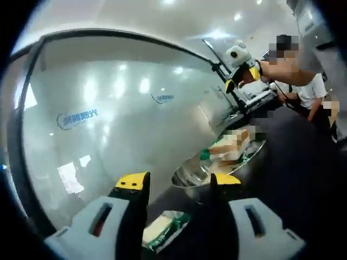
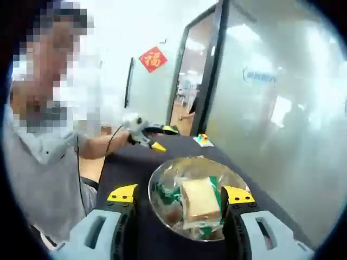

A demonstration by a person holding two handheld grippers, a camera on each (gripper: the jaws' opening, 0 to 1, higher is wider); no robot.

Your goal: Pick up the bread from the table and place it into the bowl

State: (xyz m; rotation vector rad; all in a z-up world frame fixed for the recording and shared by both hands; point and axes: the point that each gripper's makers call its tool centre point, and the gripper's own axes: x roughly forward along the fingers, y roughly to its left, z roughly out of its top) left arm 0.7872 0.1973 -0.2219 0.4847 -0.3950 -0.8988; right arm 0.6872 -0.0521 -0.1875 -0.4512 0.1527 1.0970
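Right gripper (image 2: 181, 197): jaws spread, nothing pinched. Bread (image 2: 199, 201) lying in metal bowl (image 2: 162, 181) just ahead, between jaw tips, on dark table (image 2: 124, 162). Left gripper (image 1: 176, 187): jaws spread, empty. Bowl (image 1: 187, 176) ahead, beyond right jaw tip; wrapped bread (image 1: 230, 145) inside.

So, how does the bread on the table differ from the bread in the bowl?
The bread on the table lies flat on the dark table, low between the jaws of the left tool; the bread in the bowl rests inside the metal bowl. The bread on the table is a single piece; the bread in the bowl sits among other packets. Both are pale with green wrapping.
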